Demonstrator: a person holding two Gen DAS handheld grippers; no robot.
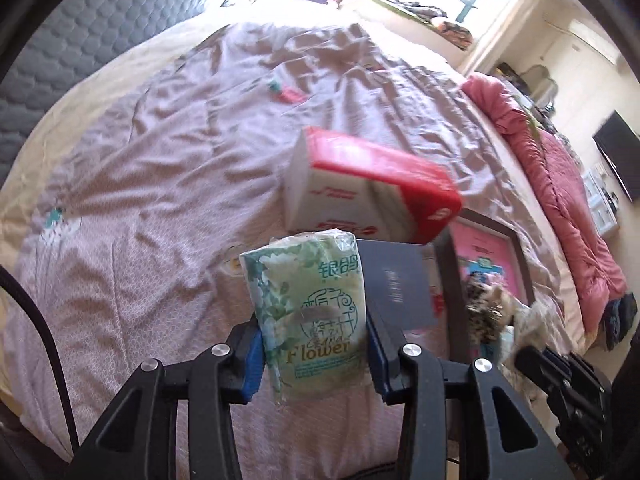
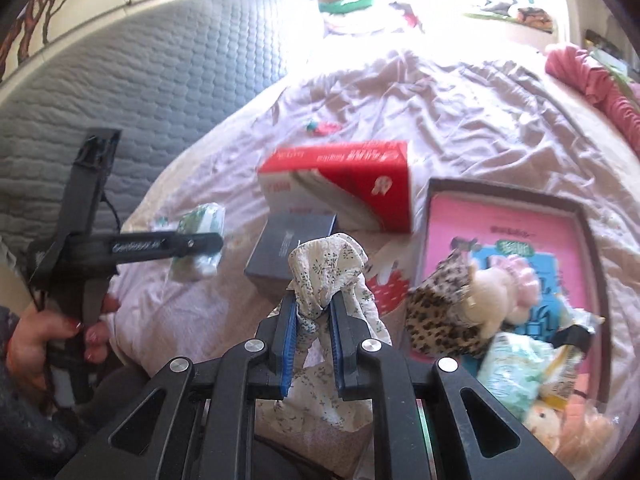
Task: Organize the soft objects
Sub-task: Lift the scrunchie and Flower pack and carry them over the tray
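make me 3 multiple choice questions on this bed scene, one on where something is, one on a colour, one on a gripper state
1. Where does the dark grey box sit?
A. inside the pink-lined tray
B. on the bedsheet, in front of the red and white tissue box
C. on the window ledge

2. What colour is the top face of the tissue box?
A. red
B. blue
C. yellow

3. What is the left gripper doing?
A. hanging open over the bed
B. shut on nothing
C. shut on the green tissue pack

Answers:
1 B, the right wrist view shows it on the sheet, nearer the camera than the tissue box and left of the tray.
2 A, the top face is red above white sides.
3 C, the green tissue pack stands between the blue pads, which press its sides.
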